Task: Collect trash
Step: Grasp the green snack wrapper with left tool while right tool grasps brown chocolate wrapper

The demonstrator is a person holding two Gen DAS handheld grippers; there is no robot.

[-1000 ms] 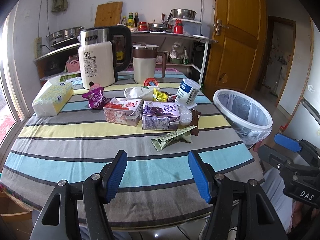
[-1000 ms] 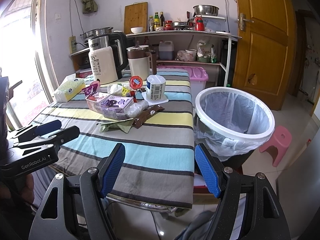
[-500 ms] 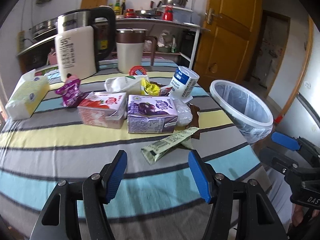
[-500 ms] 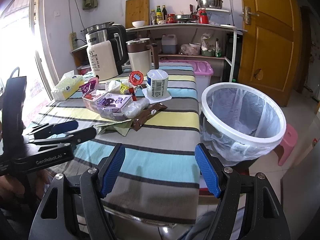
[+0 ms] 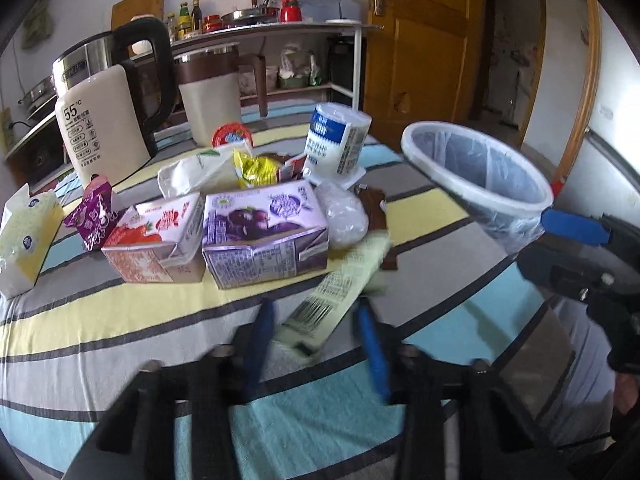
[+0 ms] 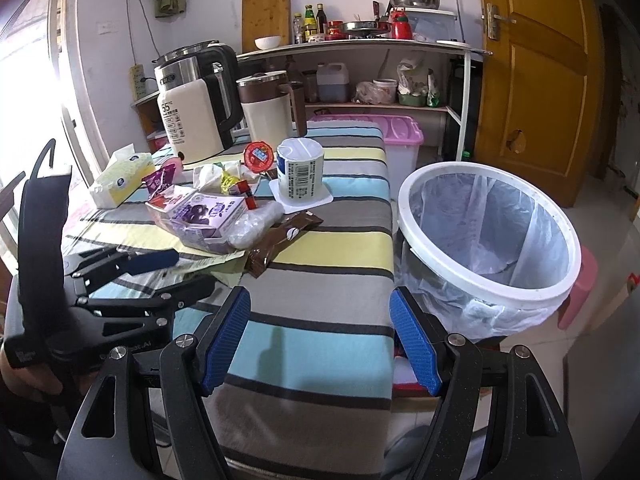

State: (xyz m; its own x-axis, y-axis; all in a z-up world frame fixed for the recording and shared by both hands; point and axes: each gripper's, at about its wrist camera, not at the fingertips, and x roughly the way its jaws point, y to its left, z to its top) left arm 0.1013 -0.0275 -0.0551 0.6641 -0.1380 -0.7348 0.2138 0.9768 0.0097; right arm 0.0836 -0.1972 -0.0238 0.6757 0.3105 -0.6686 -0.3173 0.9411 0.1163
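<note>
The left gripper [image 5: 316, 332] has come forward and down over the striped table [image 5: 120, 320] since a moment ago, and its jaws, which stood wide, are now closing around the near end of the green wrapper [image 5: 340, 284]. The blue pads look blurred and the wrapper lies between them, but they do not seem to press on it yet. This looks like the start of the first pick-up, so nothing seems to be in the bin so far. The wrapper is long and flat. Its long side runs from the near end, by the pads, up and to the right, toward the brown wrapper [image 5: 376, 216] behind it. The right gripper [image 6: 320, 340] waits near the table edge with its jaws spread wide and nothing in them. Farther back sit the purple carton [image 5: 264, 232] and the red carton [image 5: 160, 240], side by side. The white bin [image 6: 488, 236] stands just beside the table on the right.
</note>
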